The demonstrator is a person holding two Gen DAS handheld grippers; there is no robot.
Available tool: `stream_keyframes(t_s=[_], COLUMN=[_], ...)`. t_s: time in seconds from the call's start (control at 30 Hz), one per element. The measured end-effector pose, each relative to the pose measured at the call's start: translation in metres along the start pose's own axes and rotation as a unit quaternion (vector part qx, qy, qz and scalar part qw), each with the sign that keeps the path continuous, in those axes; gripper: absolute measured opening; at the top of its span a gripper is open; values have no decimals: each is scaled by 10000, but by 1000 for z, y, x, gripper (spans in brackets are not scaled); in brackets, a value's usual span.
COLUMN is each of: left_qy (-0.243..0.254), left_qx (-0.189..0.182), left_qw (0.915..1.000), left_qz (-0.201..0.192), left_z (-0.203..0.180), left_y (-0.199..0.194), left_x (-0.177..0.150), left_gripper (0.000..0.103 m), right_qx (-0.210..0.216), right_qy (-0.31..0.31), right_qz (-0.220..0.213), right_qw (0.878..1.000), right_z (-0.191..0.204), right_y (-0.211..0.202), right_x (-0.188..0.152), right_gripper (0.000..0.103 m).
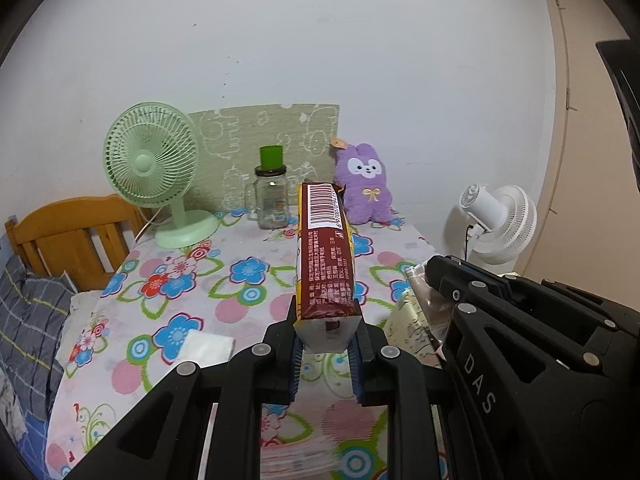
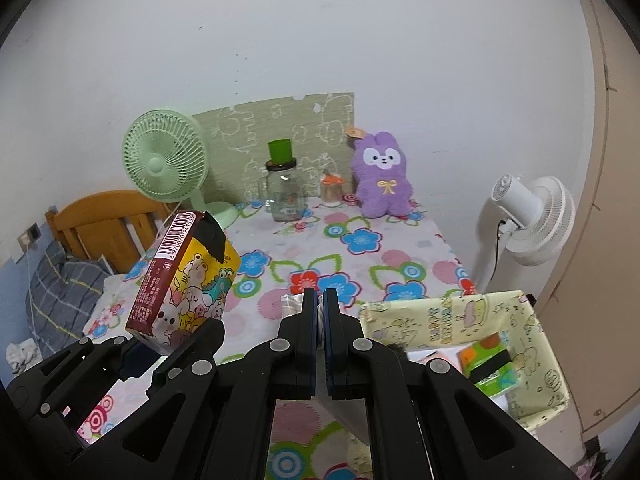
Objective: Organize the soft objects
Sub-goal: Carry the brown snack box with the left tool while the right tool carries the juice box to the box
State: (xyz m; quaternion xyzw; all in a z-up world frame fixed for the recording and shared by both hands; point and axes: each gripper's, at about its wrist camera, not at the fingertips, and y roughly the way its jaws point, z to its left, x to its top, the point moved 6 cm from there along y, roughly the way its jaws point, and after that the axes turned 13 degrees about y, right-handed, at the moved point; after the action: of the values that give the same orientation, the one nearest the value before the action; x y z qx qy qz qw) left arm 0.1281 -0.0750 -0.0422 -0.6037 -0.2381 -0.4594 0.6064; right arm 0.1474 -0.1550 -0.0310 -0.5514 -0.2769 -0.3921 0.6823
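Observation:
My left gripper is shut on a brown and yellow tissue pack with a barcode and holds it above the flowered table; the pack also shows in the right wrist view, at the left. My right gripper is shut on a thin clear plastic packet that sticks out to the left of its tips. A pale yellow fabric bin stands at the table's right edge with a green tissue pack inside. A purple plush rabbit sits at the back.
A green desk fan, a glass jar with a green cup on top and a small orange-lidded bottle stand at the back. A white folded tissue lies on the cloth. A white floor fan stands right; a wooden headboard stands left.

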Motion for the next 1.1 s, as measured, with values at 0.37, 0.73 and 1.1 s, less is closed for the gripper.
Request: stream_keyframes(t_s=[0.37,0.73,1.1], left_qy=[163,291,448], left_qx=[-233,-430,-648], left_qw=[9996,9986,9968], left_qz=[8,56,145], left_z=[-33,-67,-99], left_y=[16,30,42], left_x=[10,16,18], left_gripper=[18,18,18], right_qx=[-238,-456,-675], right_qy=[196,375,593], right_qz=[-45,-45,-25], right_qw=[9995,9982,9960], right_z=[-39,-76,-113], right_y=[2,7,7], right_x=[7,10,9], right_gripper=[5,5,5])
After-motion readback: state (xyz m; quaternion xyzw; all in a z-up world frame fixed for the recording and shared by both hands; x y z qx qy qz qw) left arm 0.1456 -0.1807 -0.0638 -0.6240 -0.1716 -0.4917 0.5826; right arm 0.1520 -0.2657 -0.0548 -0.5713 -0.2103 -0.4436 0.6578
